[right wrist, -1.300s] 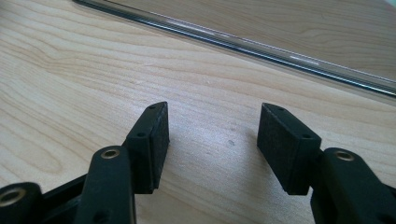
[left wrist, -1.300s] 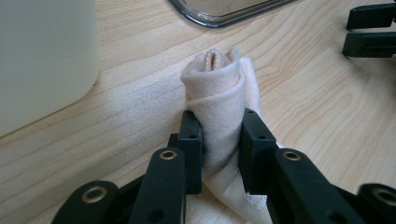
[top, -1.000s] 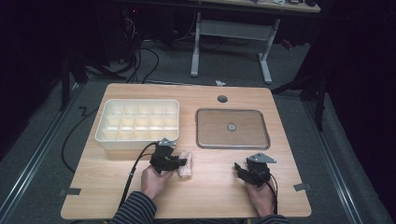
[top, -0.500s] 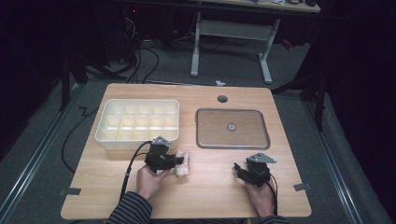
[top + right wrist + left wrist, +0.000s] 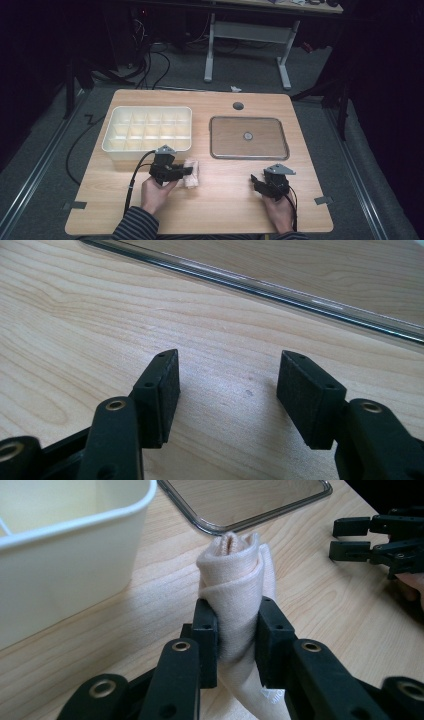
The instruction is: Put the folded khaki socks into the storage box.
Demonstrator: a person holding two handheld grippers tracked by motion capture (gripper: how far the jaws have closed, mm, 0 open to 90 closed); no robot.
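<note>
Left gripper view showed the left gripper (image 5: 237,630) with both black jaws pressed against the sides of a rolled, pale peach cloth bundle (image 5: 239,580); the roll was pinched near its middle, its far end pointing away from the camera and its lower part resting on the light wooden table (image 5: 150,605); a cream plastic divided bin (image 5: 65,555) stood just beside the roll, and a clear rectangular lid with a metal-looking rim (image 5: 240,505) lay beyond it. High view placed the bundle (image 5: 191,172) near the table's front edge, just in front of the bin (image 5: 149,131); the right gripper (image 5: 257,181) rested well apart from it, in front of the lid (image 5: 248,137). Right gripper view showed that gripper (image 5: 227,390) with its jaws spread wide over bare wood, holding nothing.
</note>
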